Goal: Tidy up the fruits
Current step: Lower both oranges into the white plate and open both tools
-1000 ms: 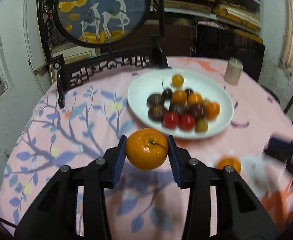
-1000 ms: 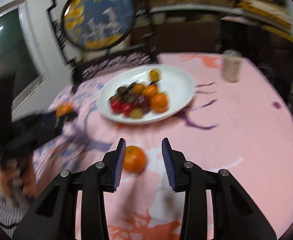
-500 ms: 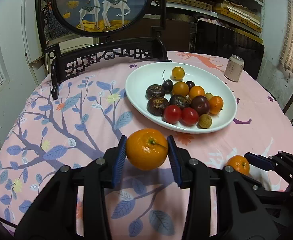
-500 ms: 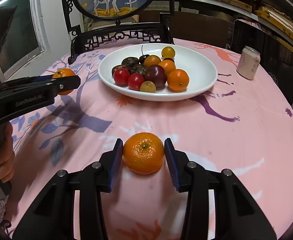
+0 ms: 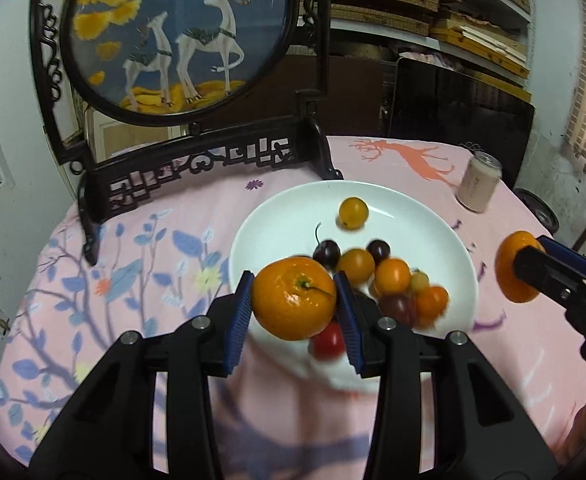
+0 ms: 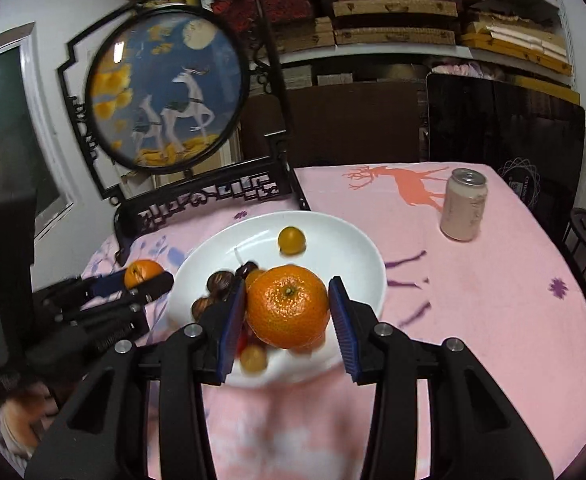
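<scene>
Stemmed mandarin (image 5: pixel 294 298): clamped between the blue pads of the left gripper (image 5: pixel 295 300), jaws partly closed, both pads pressing its sides. It hangs in the air over the near left rim of the white plate (image 5: pixel 289 216).

Second mandarin (image 6: pixel 287 306): gripped the same way in the right gripper (image 6: pixel 287 312), jaws narrowed onto it, pads against both sides, held above the near part of the plate. In the left wrist view this fruit and gripper appear at the right edge, beside the plate.

Plate contents: a heap of small fruits (image 5: pixel 397 280) (orange, dark, red) on the near side, somewhat blurred; one yellow fruit (image 5: pixel 353 212) lies apart toward the far side.

Surroundings: pink tablecloth (image 6: pixel 473 288) with a deer print; drink can (image 6: pixel 464 204) standing upright, well right of the plate; round deer-picture screen (image 5: pixel 181 36) in a dark carved stand behind the plate.
</scene>
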### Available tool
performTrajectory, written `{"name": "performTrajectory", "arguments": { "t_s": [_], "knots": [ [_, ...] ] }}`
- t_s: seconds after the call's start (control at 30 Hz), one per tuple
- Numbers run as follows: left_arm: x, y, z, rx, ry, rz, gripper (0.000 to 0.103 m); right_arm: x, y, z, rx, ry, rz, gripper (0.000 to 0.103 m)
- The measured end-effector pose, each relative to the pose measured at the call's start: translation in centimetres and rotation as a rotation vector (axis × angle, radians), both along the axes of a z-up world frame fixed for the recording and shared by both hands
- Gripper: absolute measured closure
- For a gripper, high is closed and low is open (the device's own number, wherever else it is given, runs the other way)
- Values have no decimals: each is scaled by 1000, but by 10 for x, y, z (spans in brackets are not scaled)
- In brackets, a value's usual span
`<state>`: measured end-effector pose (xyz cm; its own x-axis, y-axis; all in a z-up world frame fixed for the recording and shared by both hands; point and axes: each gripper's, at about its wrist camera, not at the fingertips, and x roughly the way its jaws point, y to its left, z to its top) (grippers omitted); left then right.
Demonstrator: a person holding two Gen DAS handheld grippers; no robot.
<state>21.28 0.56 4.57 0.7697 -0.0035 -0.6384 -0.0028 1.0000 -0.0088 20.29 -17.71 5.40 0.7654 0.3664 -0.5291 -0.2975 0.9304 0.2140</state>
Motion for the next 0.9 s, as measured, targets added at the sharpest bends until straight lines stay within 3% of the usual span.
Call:
{"name": "performTrajectory", "arguments": {
  "t_s": [0.13,0.4,0.53,0.67,0.9],
  "knots": [
    [33,-2,-15,6,35,2,62,45,8,-19,-5,52,-15,60],
    [80,15,-39,-17,78,38,62,97,16,-62,-17,142,-37,60],
    [88,21,-49,-22,107,43,61,100,11,-66,10,149,-24,54],
    [80,21,-41,-4,66,53,41,91,6,-58,26,119,-25,54],
    [69,23,-31,-6,38,57,35,76,-2,-40,75,87,-21,53]
  ]
}}
